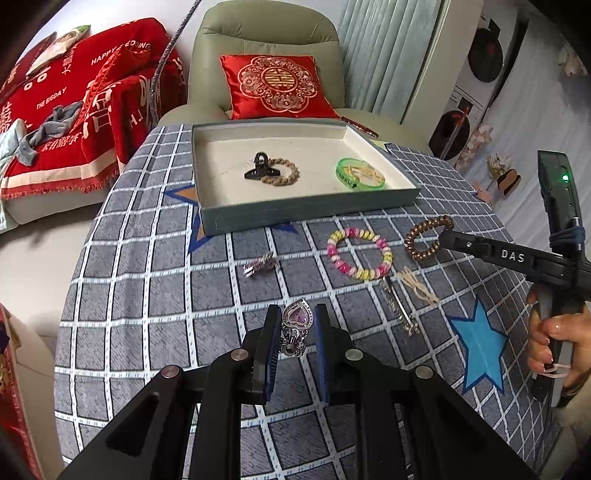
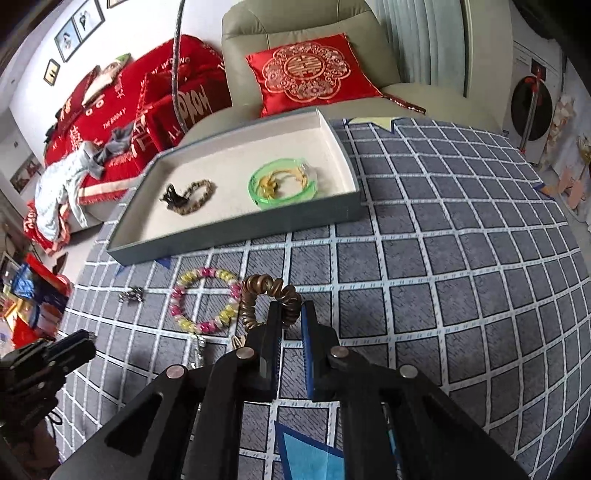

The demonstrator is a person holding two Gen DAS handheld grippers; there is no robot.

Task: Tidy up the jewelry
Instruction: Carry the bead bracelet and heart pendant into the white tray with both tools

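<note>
The left gripper (image 1: 295,323) is clamping a heart brooch (image 1: 297,325); the right gripper (image 2: 290,314) is pinching the brown coil hair tie (image 2: 264,295), jaws nearly together.

A home living room: armchair (image 1: 266,55), red-draped sofa (image 1: 74,122), framed pictures (image 2: 74,26).

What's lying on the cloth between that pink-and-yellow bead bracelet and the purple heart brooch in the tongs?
Nothing: in the left wrist view, only bare checked cloth lies between the bead bracelet and the heart brooch held in the left tongs.
</note>
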